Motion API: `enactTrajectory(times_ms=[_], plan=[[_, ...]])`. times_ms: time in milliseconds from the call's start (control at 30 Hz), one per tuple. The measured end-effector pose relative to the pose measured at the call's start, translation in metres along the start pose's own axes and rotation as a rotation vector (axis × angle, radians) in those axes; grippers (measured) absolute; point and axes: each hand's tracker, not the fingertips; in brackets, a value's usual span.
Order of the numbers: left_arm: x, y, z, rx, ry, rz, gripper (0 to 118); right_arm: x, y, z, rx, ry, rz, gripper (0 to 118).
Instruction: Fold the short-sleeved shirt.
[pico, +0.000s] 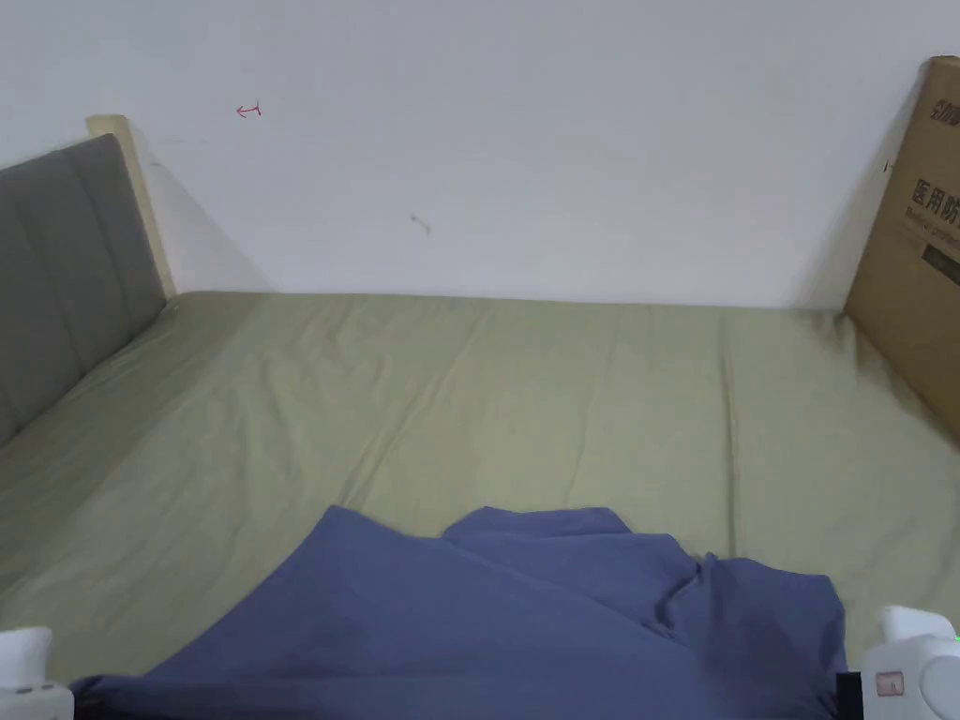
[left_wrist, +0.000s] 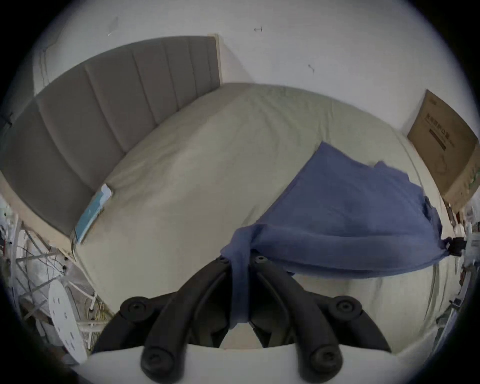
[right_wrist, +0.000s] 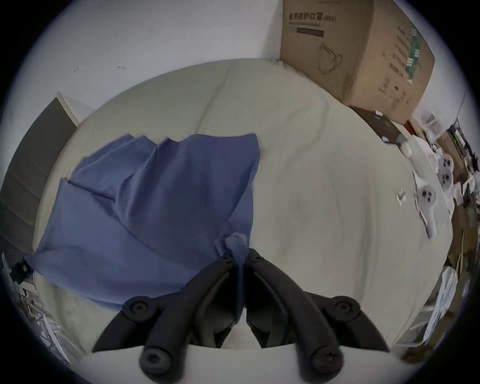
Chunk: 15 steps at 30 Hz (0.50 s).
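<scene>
On the near half of the bed (pico: 562, 394), the blue short-sleeved shirt (pico: 487, 619) lies partly spread, its far part resting on the olive sheet while its near edge hangs stretched between your two hands. You hold it this way, I judge, to keep that edge taut and level so the cloth can be laid flat or carried over into a fold without bunching. Your left tool (left_wrist: 239, 258) is clenched on a gathered corner of the shirt, cloth running down between both jaws. Your right tool (right_wrist: 240, 257) is likewise clamped on the opposite corner, a small tuft poking out past the tips. A cardboard box (pico: 923, 234) stands at the bed's right end, well apart from the shirt.
</scene>
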Motion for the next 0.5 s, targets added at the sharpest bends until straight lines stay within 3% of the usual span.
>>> enactTrajectory(times_ms=[133,333,367,400,433,467,500], plan=[[-0.019,-0.042,0.009,-0.045,-0.029,0.025,8,0.017,-0.029,0.012,-0.009,0.027,-0.055,4],[-0.025,-0.079,0.015,-0.065,-0.044,-0.025,10,0.022,-0.060,0.023,-0.002,0.016,-0.032,5],[-0.024,-0.082,0.014,-0.066,-0.046,-0.028,18,0.023,-0.062,0.024,0.013,0.039,-0.031,14],[-0.023,-0.083,0.012,-0.080,-0.042,-0.033,33,0.020,-0.067,0.031,0.011,0.043,-0.025,35],[-0.021,-0.083,0.014,-0.095,-0.033,-0.037,60,0.018,-0.067,0.032,-0.008,0.039,-0.020,76],[-0.020,-0.086,0.018,-0.090,-0.046,-0.033,89,0.018,-0.069,0.034,-0.022,0.033,-0.018,96],[-0.020,-0.085,0.023,-0.089,-0.082,-0.019,108,0.019,-0.071,0.038,-0.024,0.038,-0.015,97]])
